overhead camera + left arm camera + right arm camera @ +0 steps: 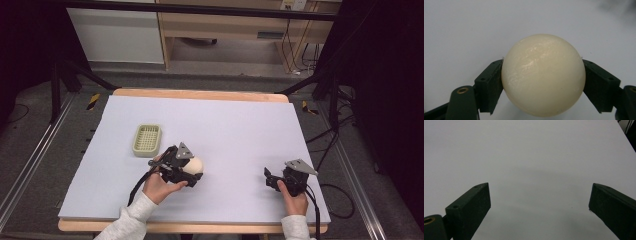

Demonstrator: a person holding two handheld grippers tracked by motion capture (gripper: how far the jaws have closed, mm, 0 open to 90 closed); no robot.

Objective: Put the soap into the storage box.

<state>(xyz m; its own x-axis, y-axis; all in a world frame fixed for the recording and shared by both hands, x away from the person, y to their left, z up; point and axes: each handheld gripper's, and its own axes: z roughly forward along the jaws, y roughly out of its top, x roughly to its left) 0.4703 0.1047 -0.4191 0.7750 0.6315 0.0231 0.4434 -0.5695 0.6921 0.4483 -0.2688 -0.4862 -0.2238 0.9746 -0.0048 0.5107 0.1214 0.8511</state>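
While my left gripper [196, 169] clamps the cream-coloured ball [543, 75], both black pads press against its sides, one on each flank, so the jaws are closed on it with the ball bulging well out past them. From the high view the ball [194, 164] sits at the front of that gripper, to the right of the small green basket [147, 139] and a little nearer my side of the worktop [235, 125] than the basket is. Ball and basket are near one another but apart; nothing of the ball touches the basket's rim. Whether the ball rests on the pale worktop cover or is lifted just off it, I cannot tell.

My left hand [159, 187] wraps the gripper's handle below and to the near side of the basket, the grey sleeve coming in from the bottom edge.

My right gripper [270, 179] is well apart from the basket, far off to its right and nearer my edge of the worktop. Its jaws stand wide apart, with bare worktop [529, 165] showing between them. My right hand [294, 197] grips its handle from behind, with the grey three-cornered plate on top.
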